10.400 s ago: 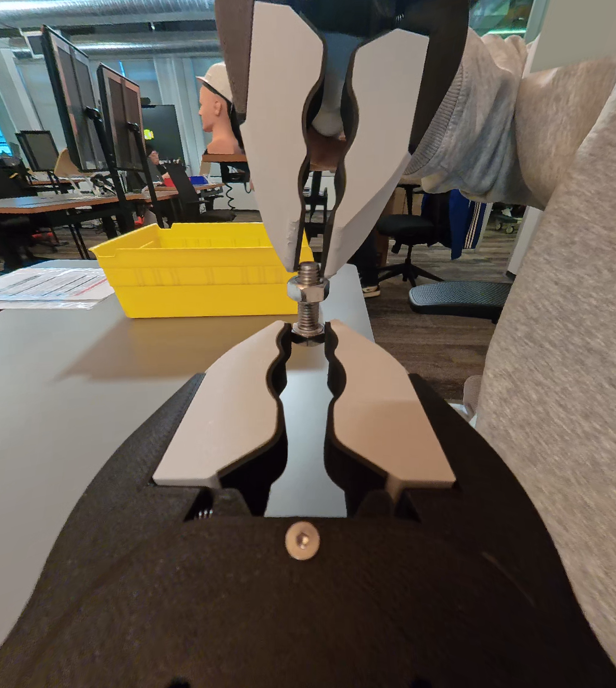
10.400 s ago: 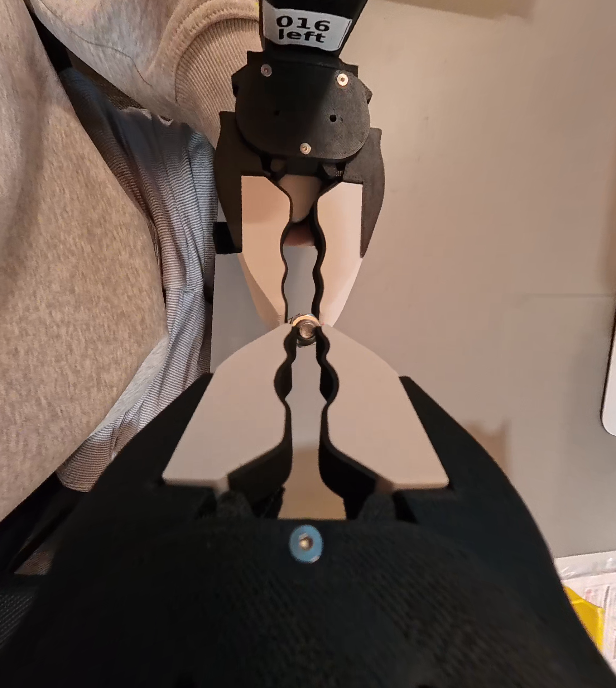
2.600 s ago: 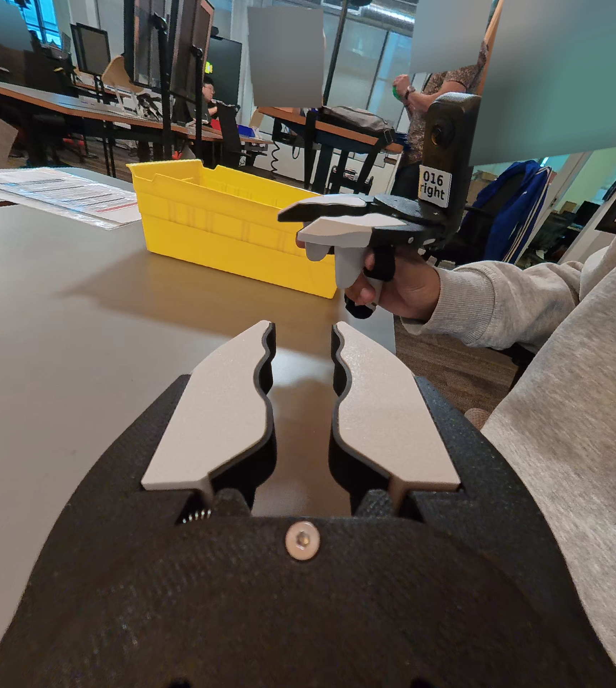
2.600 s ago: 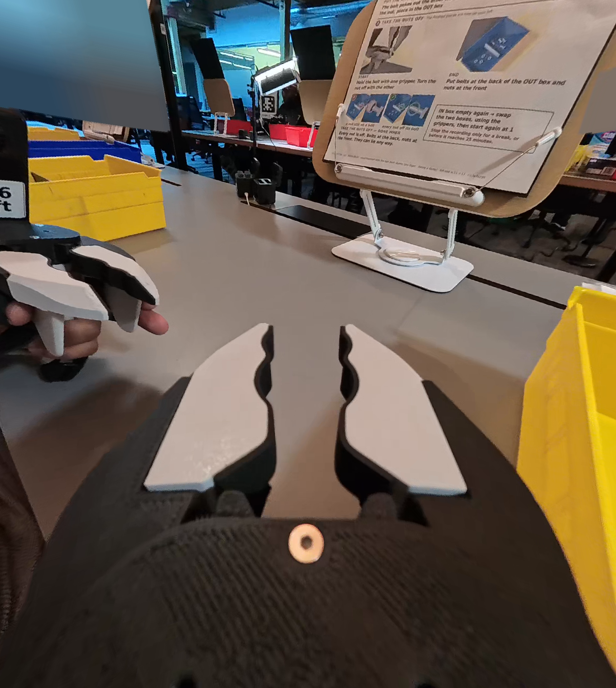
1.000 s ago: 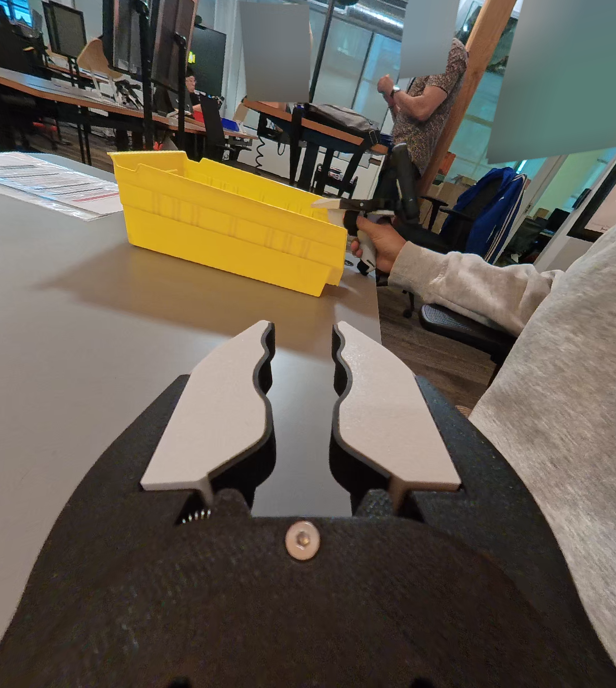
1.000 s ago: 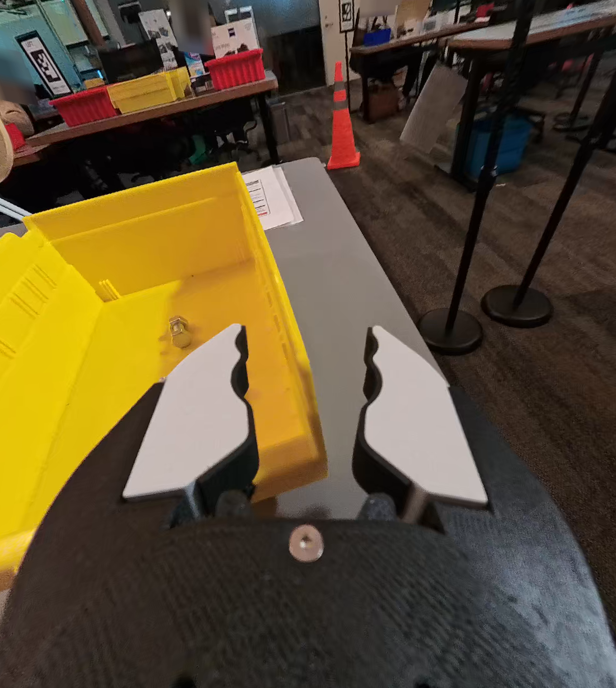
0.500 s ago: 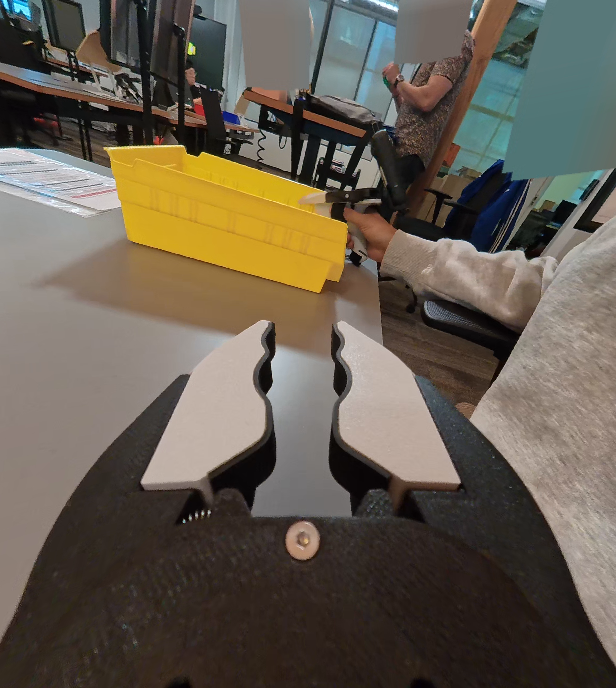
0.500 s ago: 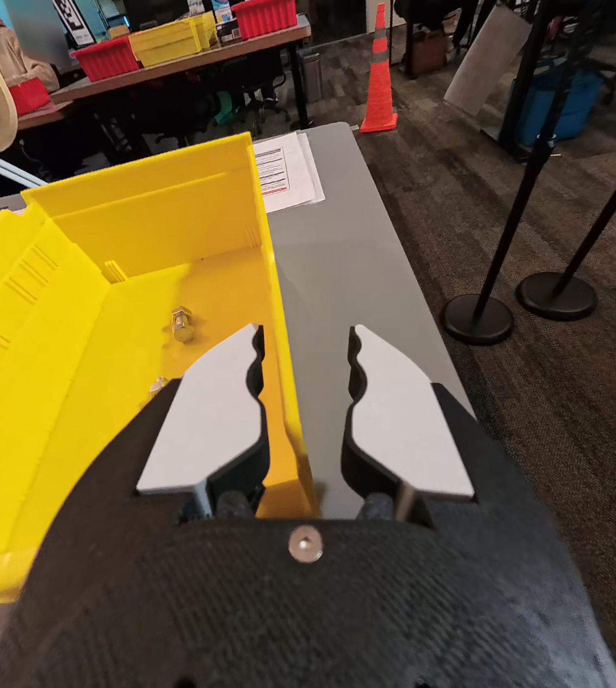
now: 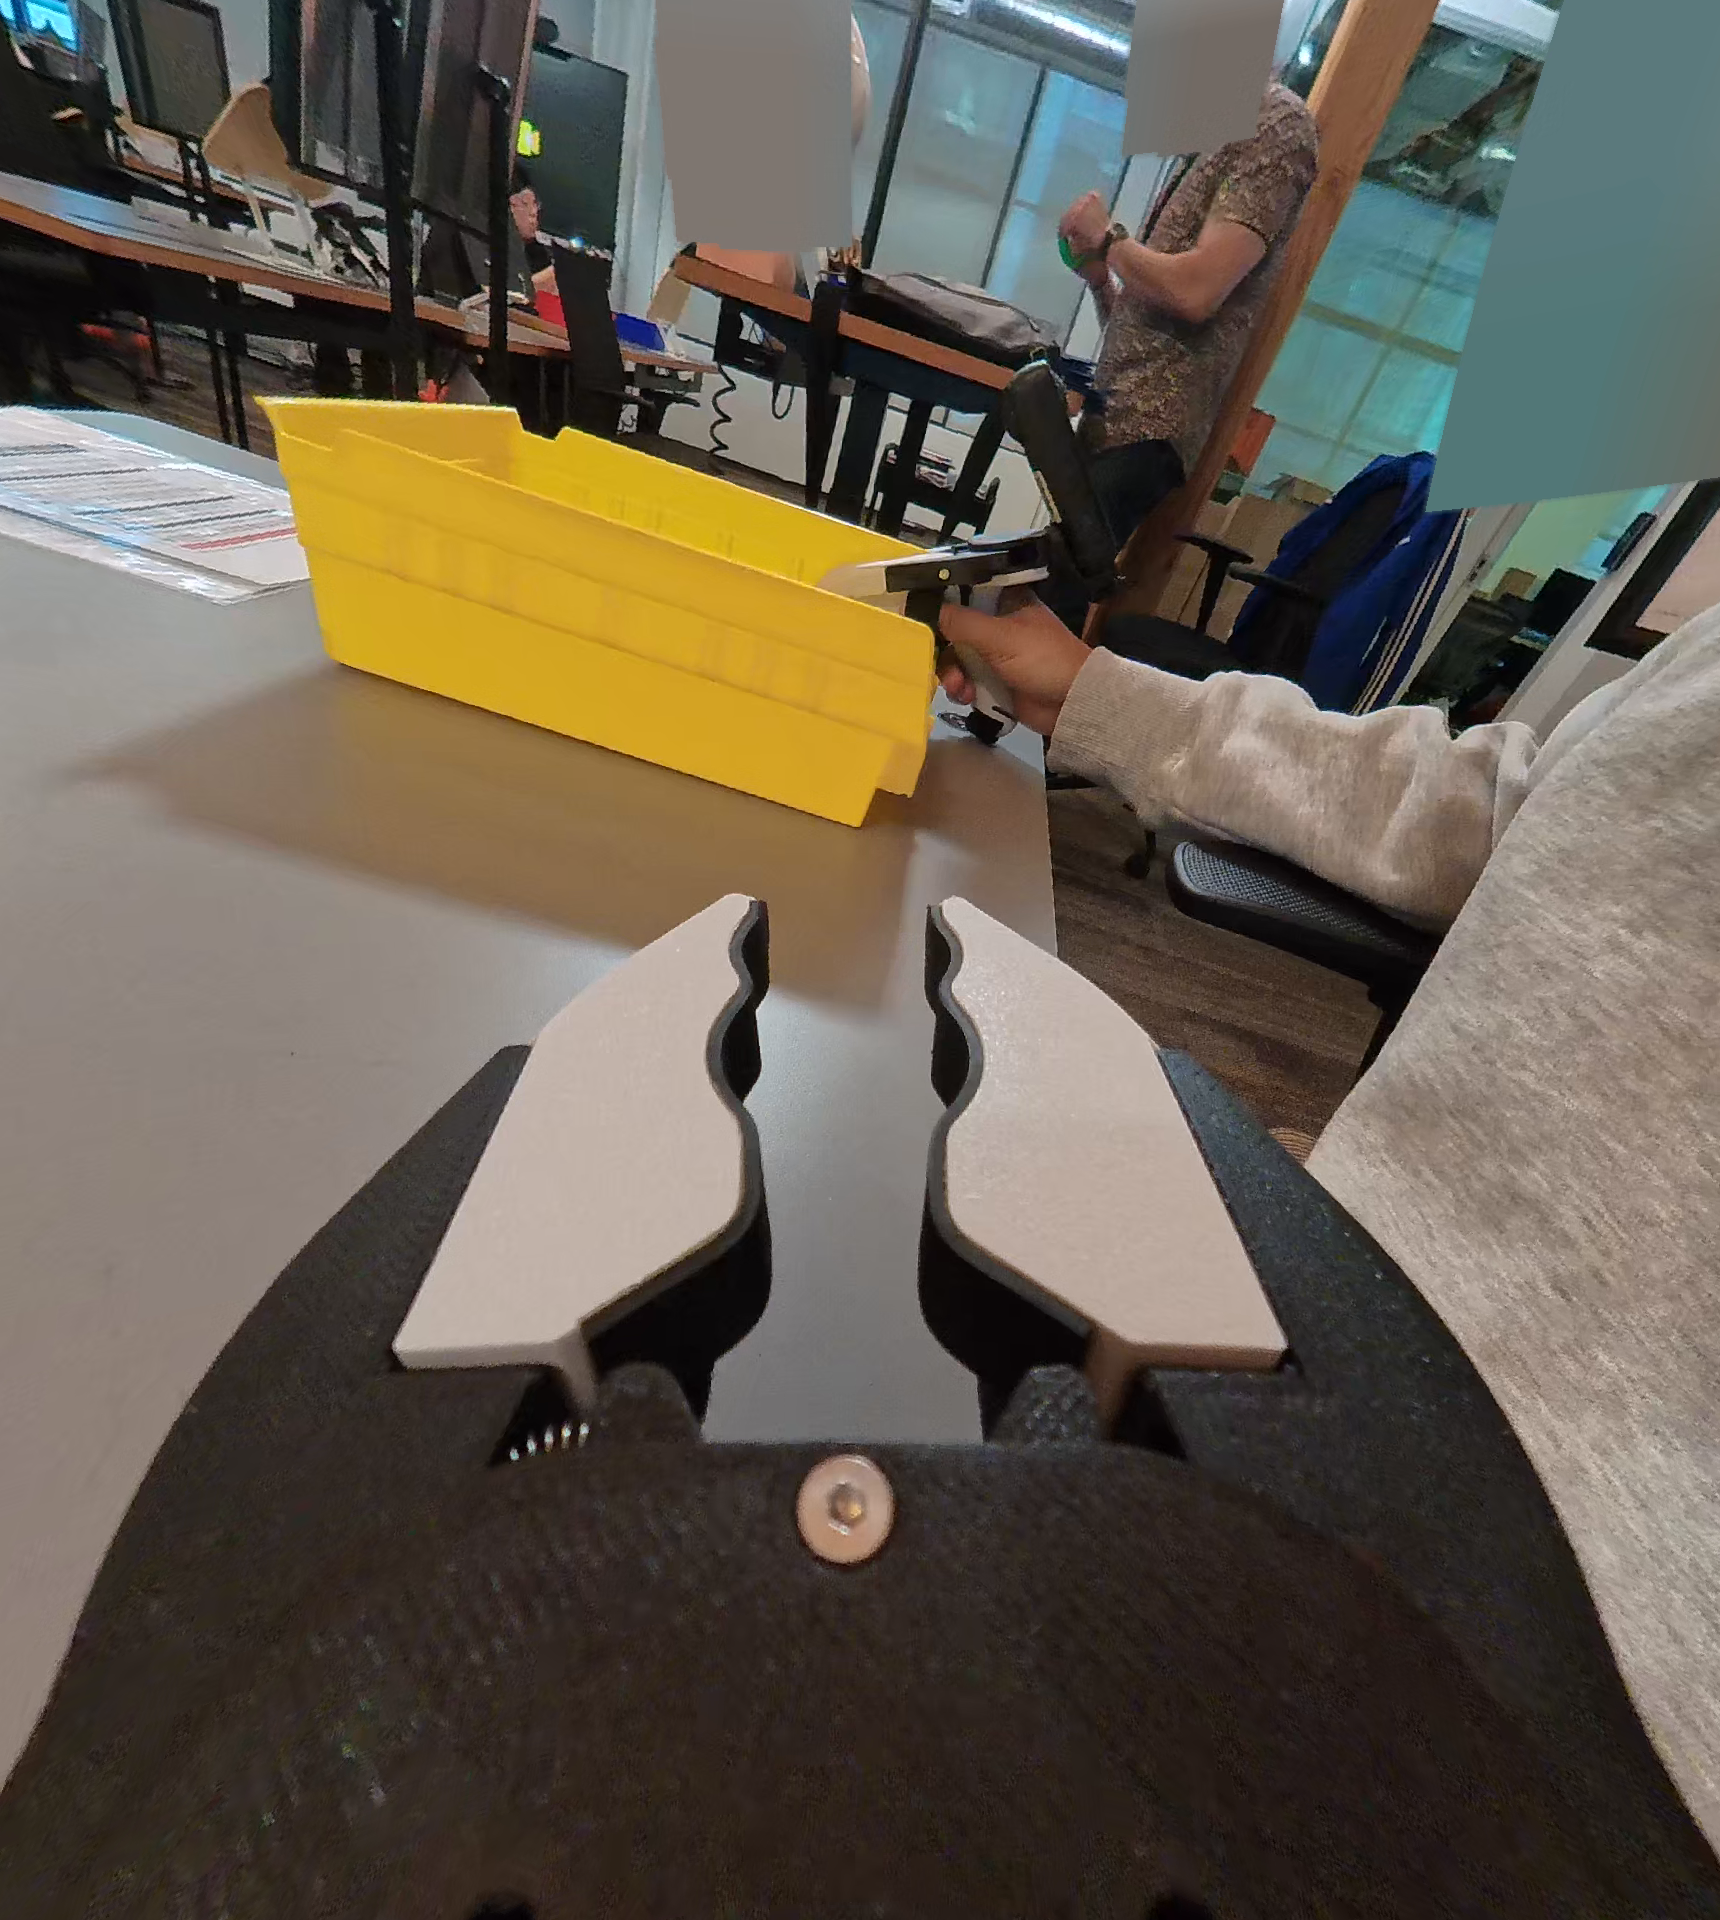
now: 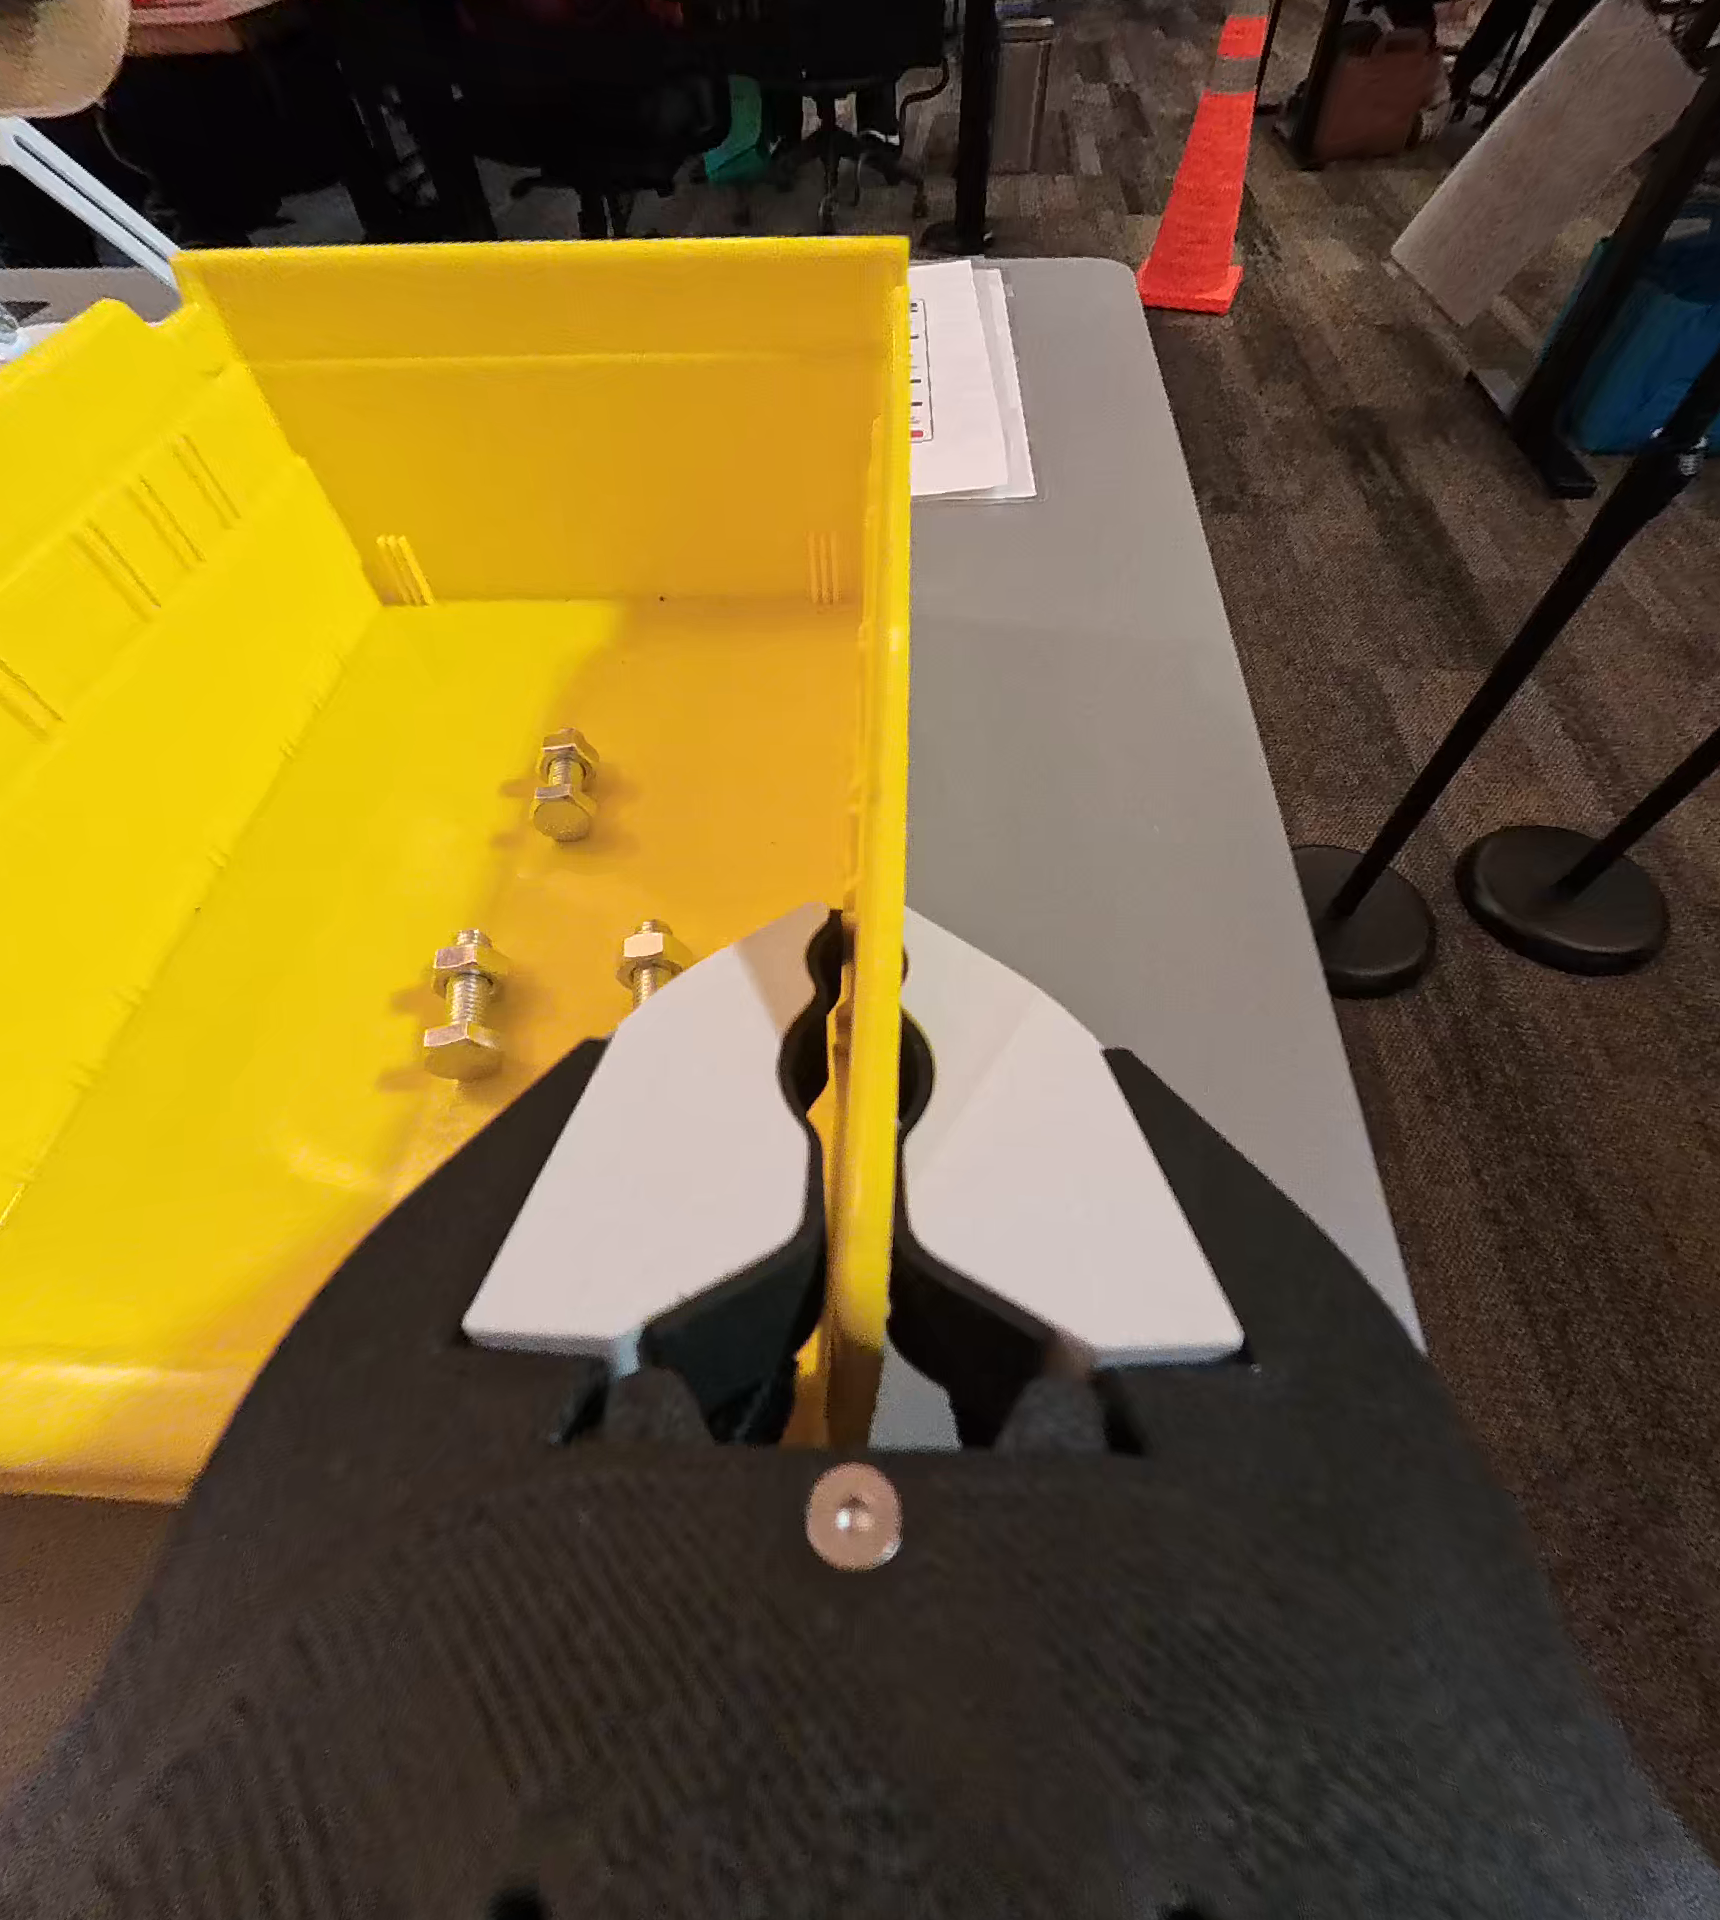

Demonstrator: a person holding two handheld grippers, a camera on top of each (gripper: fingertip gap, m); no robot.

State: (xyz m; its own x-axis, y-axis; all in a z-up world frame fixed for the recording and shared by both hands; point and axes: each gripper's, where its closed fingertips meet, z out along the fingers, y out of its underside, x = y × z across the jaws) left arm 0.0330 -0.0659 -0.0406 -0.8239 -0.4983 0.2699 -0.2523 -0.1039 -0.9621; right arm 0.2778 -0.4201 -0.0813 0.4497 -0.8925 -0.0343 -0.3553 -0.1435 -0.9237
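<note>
In my right wrist view the grey table runs toward twelve o'clock with a laminated sheet lying on it. An orange cone stands at one and two black post bases at three. My left wrist view shows a standing person at one, a blue jacket at two and dark monitors at eleven.

Three bolts lie in the bin, papers behind it.

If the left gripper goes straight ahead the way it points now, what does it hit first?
Probably nothing soon: the left gripper, open, points over bare grey table toward its far edge. The yellow bin sits left of that line, though depth is uncertain.
</note>
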